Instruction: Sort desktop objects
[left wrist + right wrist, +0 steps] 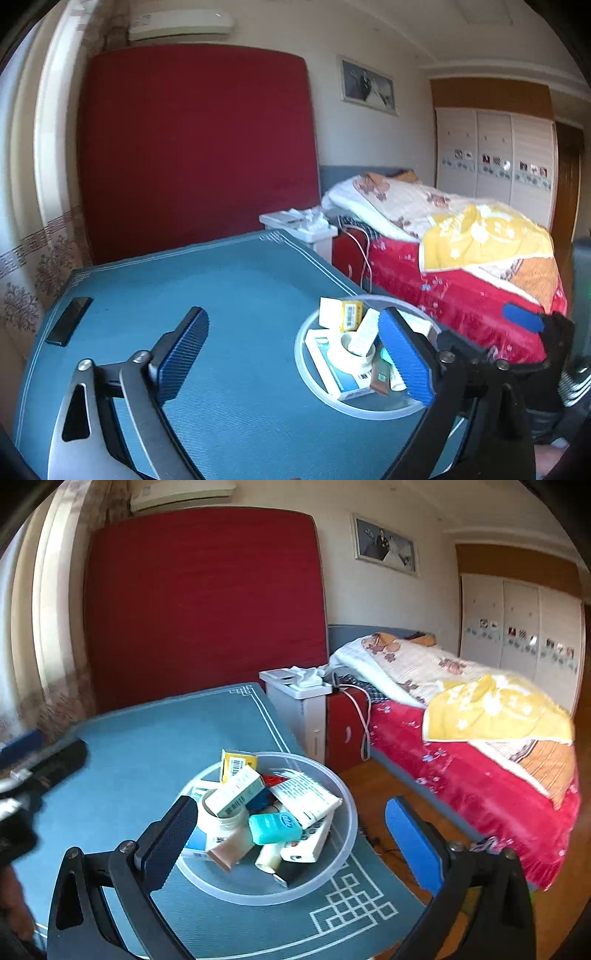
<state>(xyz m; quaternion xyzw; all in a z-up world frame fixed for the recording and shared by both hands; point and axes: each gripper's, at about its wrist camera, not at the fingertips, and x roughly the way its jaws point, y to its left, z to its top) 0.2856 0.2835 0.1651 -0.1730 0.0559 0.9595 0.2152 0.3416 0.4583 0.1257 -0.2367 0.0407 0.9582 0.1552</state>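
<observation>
A clear plastic bowl [347, 834] sits near the right front corner of the blue table mat [147, 746]. It holds several small items: a teal floss case [275, 827], a white-green box [236, 792], a yellow box [236, 762], a white tube [306, 797] and a white jar [221, 821]. My right gripper [291, 843] stands open just in front of the bowl, its pads touching nothing. My left gripper [293, 352] is open too, left of the bowl [300, 363], with its right finger [404, 354] in front of the contents. A black flat object [68, 319] lies at the mat's far left.
A white bedside cabinet [299, 701] stands right behind the table's far right corner. A bed with a red cover [480, 782] fills the right side. A red mattress [203, 602] leans on the back wall. Wooden floor [373, 786] shows past the table's right edge.
</observation>
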